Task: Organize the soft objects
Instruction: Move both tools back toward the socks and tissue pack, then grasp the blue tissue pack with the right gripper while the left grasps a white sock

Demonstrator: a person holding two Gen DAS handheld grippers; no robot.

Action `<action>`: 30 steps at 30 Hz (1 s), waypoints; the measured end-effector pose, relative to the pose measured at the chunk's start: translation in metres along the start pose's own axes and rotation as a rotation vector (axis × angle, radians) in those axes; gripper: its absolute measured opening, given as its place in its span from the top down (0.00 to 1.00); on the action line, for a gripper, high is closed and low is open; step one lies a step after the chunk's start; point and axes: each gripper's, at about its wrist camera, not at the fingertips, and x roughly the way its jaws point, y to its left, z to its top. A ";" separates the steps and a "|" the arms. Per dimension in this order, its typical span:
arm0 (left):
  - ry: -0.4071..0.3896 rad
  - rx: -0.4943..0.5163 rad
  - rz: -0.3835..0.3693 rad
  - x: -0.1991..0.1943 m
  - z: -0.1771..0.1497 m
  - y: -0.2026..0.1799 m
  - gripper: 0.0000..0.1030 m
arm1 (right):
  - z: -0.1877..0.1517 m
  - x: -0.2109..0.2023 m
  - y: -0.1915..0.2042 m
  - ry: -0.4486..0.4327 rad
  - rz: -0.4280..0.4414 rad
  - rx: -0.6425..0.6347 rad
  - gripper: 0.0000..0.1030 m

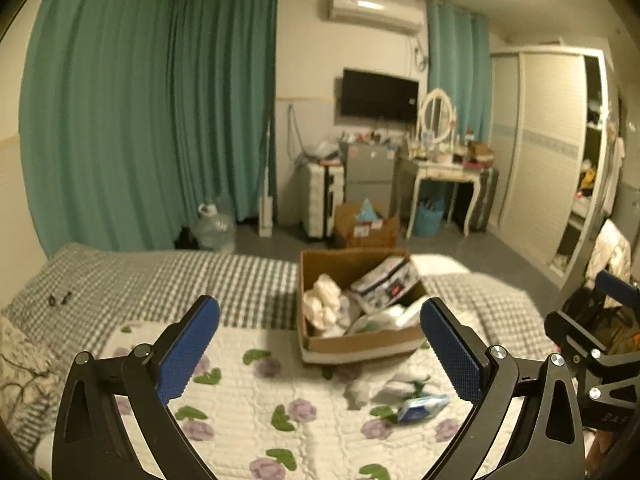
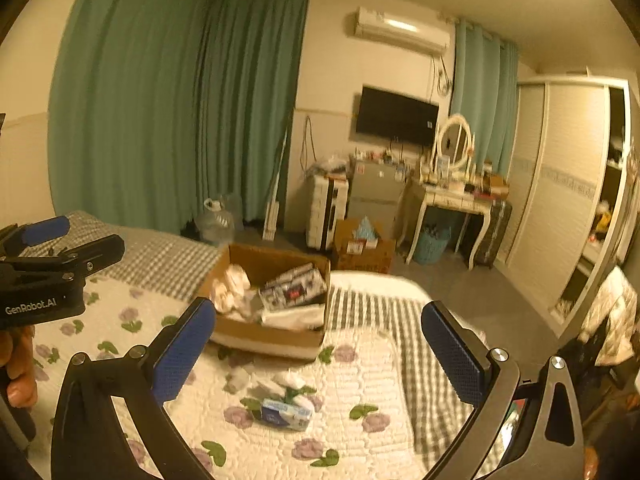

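At the far left of my right wrist view I see the left hand-held gripper (image 2: 46, 236) from the side, its black body printed "GenRobot.AI", a hand (image 2: 18, 364) wrapped under it. In its own view its blue pads stand wide apart with nothing between them. Below lies the floral quilt (image 1: 240, 408) on the bed, over a grey checked cover (image 1: 224, 284). Moving right, I find a blue-and-white tissue pack (image 2: 286, 414) lying on the quilt beside some crumpled white pieces (image 2: 288, 380); I cannot read its print. Just beyond stands the open cardboard box (image 2: 276, 338), holding a cream soft bundle (image 2: 232, 284) at its left and a patterned pouch (image 2: 294, 286) with a red mark, too blurred to read. My right hand-held gripper (image 2: 316, 344) also hangs wide open and empty above the quilt.
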 end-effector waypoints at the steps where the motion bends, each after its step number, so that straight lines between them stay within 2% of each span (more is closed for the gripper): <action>1: 0.018 -0.002 -0.001 0.011 -0.004 -0.001 0.01 | -0.007 0.011 -0.002 0.026 0.003 0.017 0.00; 8: 0.131 0.027 0.015 0.075 -0.038 -0.004 0.02 | -0.058 0.080 -0.001 0.194 0.021 0.083 0.00; 10: 0.168 0.031 0.014 0.092 -0.049 -0.003 0.09 | -0.074 0.098 0.005 0.240 0.031 0.082 0.00; 14: 0.236 0.043 0.003 0.125 -0.073 -0.003 0.09 | -0.106 0.136 0.017 0.337 0.030 0.059 0.00; 20: 0.324 0.073 -0.030 0.166 -0.105 -0.009 0.10 | -0.149 0.188 0.020 0.472 0.074 0.119 0.00; 24: 0.374 0.099 -0.053 0.188 -0.122 -0.019 0.11 | -0.170 0.213 0.020 0.529 0.080 0.147 0.00; 27: 0.425 0.095 -0.083 0.205 -0.132 -0.026 0.19 | -0.180 0.226 0.022 0.556 0.087 0.146 0.00; 28: 0.437 0.096 -0.088 0.210 -0.135 -0.028 0.19 | -0.184 0.229 0.022 0.561 0.088 0.143 0.00; 29: 0.447 0.098 -0.095 0.215 -0.138 -0.030 0.19 | -0.185 0.232 0.023 0.560 0.085 0.144 0.05; 30: 0.454 0.100 -0.101 0.218 -0.140 -0.032 0.19 | -0.187 0.233 0.022 0.560 0.091 0.149 0.14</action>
